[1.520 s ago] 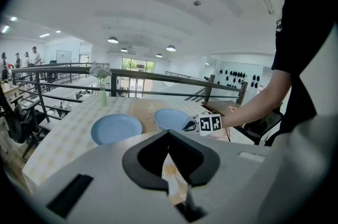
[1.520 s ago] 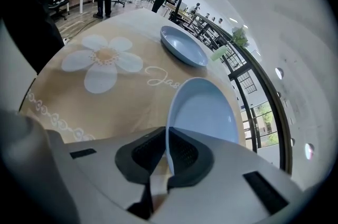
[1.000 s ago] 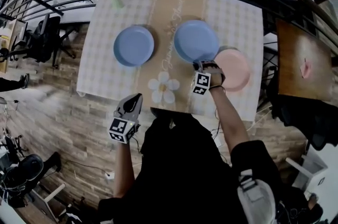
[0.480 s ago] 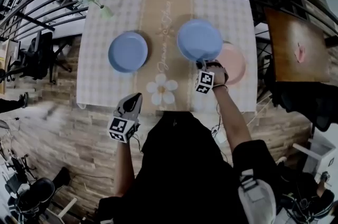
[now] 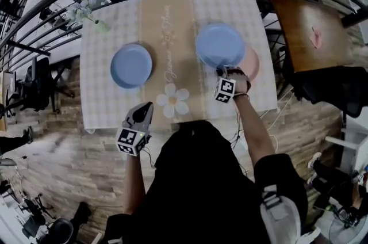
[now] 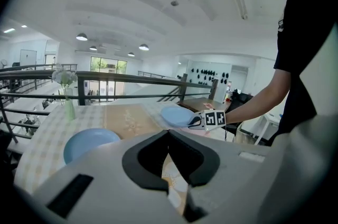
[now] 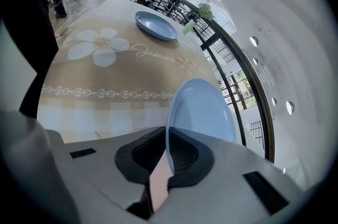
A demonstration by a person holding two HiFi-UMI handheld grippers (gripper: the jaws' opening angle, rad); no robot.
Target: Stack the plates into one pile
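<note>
Head view: on the checked table [image 5: 98, 79], one blue plate [image 5: 131, 65] sits left; right gripper [image 5: 220, 71] pinches a second blue plate [image 5: 220, 44] by the rim above the pink plate [image 5: 253, 62]. Left gripper [image 5: 148, 108] is closed, empty. That thin rim grip could slip, landing it off-centre.

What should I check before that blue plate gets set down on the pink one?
1. Grip: right gripper is shut on the rim of the held blue plate. Ok.
2. Alignment: from the head view the held blue plate sits left of the pink plate, whose right side shows. Not ok.
3. Pink plate's top bare: mostly hidden under the held blue plate. Cannot tell.
4. Left gripper: shut, empty, off the table's near edge, out of the way. Ok.
5. Other blue plate: flat on the table's left side, well apart from the drop spot. Ok.
</note>
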